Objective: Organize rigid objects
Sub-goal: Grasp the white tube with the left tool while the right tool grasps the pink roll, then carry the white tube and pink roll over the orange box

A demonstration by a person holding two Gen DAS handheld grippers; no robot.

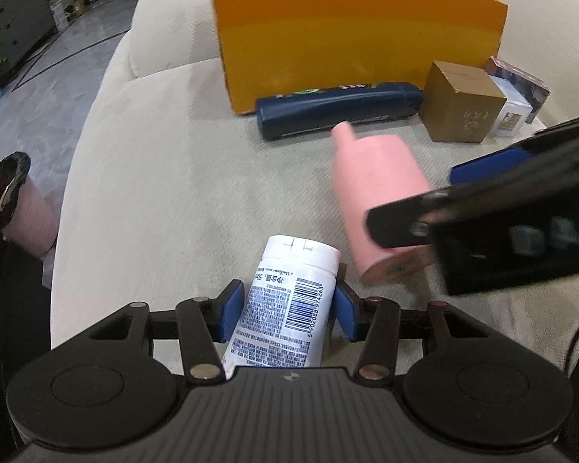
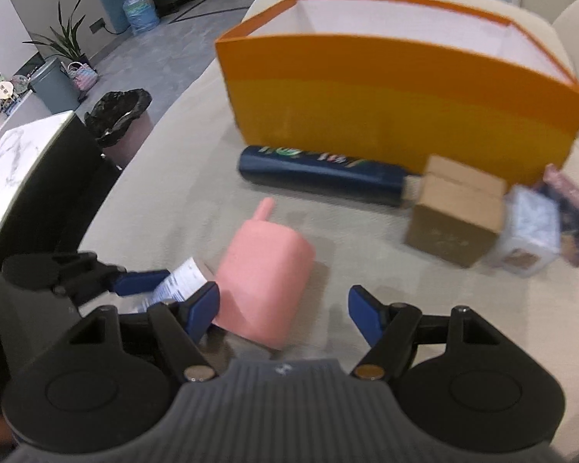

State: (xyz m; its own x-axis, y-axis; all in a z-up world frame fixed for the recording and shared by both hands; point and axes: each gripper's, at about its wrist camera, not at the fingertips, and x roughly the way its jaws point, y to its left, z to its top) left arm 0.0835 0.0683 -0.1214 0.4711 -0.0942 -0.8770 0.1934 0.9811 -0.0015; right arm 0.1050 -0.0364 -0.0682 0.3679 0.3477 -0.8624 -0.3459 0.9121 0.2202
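Beige ribbed upholstery (image 2: pixel 197 177) carries everything, with an open orange cardboard box (image 2: pixel 397 108) at twelve o'clock. The left gripper (image 1: pixel 287 305) is clamped on a white barcoded plastic bottle (image 1: pixel 285 301). The right gripper (image 2: pixel 283 314), fingers spread, straddles a lying pink plastic bottle (image 2: pixel 264 289). Both tools are close; closing off-centre could roll the pink bottle or knock the white one.

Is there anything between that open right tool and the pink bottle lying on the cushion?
Nothing visible. The pink bottle lies directly ahead of the open right tool, its base near the left finger, with only bare cushion around it.
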